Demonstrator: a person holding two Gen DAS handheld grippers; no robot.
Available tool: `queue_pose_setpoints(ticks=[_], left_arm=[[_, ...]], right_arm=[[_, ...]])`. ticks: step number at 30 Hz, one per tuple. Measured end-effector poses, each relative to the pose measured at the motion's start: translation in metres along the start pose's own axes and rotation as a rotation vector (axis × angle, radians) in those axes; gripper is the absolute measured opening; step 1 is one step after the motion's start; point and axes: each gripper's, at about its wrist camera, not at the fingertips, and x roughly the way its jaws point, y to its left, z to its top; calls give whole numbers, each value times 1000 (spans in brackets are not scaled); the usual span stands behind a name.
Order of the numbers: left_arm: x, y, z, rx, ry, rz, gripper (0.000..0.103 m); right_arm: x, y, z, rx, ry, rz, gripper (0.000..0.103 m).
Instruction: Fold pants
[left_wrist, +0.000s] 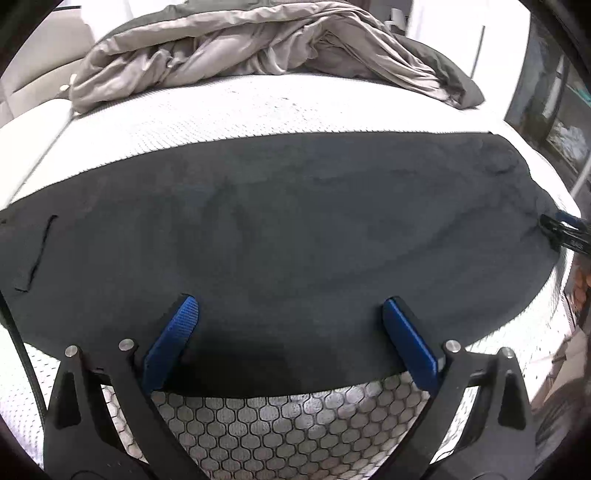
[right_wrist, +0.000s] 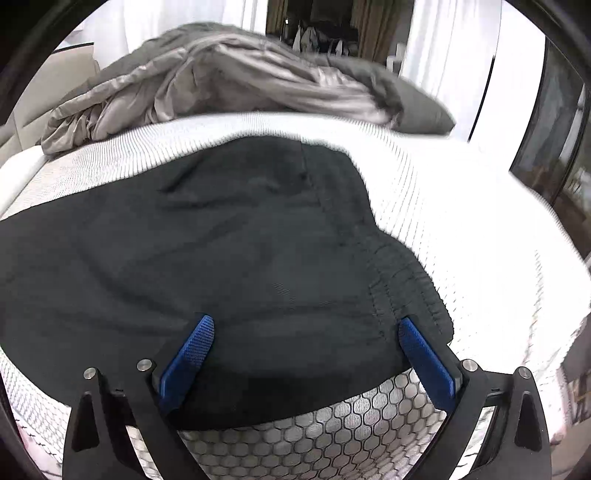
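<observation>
Looking through the left wrist camera, I see the dark pants (left_wrist: 295, 229) spread flat across the white bed (left_wrist: 221, 110), grey blanket (left_wrist: 258, 48) bunched behind; my left tool (left_wrist: 290, 314) stands wide apart, empty, over the near edge; through the right wrist camera, my right tool (right_wrist: 304, 334) is likewise apart beside the elastic waistband (right_wrist: 406, 273); soft, light, floppy cloth, I'd judge; best pinched at the hem and waistband corners.

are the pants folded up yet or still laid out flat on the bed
Laid out flat, lengthwise. The dark pants stretch across the mattress in one long band, the waistband at one end; whether the legs are doubled over each other, cannot tell.
</observation>
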Motion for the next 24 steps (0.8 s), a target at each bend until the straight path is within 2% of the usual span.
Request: queue_pose_setpoints(ticks=[1,3,5,8,10,12,14,16,19,20,22,24], left_arm=[[-5,-4,4,-5,-19,-12,99],[-11,-14,16,-5,-52,-38,99],[-7,-26,29,4,-57,-55,99],[16,-41,41,3,-7,-73,99],[37,-45,40,18,75,-41,99],[46,-41,40,35,98,-20,99],[43,-33,39,42,95,-28,99],[38,-17,36,40,89,-2,99],[30,11,31,12,76,29,99],[28,20,30,-1,76,47,99],[25,37,31,-39,75,38,99],[18,42,35,-79,62,40,98]], right_arm=[[-9,9,4,-12,-32,9,102],[-26,29,8,-21,-73,104,102],[-25,63,17,-41,-51,229,102],[-10,120,22,-106,3,367,102],[-3,154,21,-185,41,384,102],[4,171,19,-284,44,328,102],[6,162,13,-330,3,236,101],[20,121,15,-268,8,163,101],[35,39,13,-58,34,79,98],[37,27,15,-31,26,42,98],[39,16,14,-27,9,-31,99],[37,17,18,-22,-6,-55,100]])
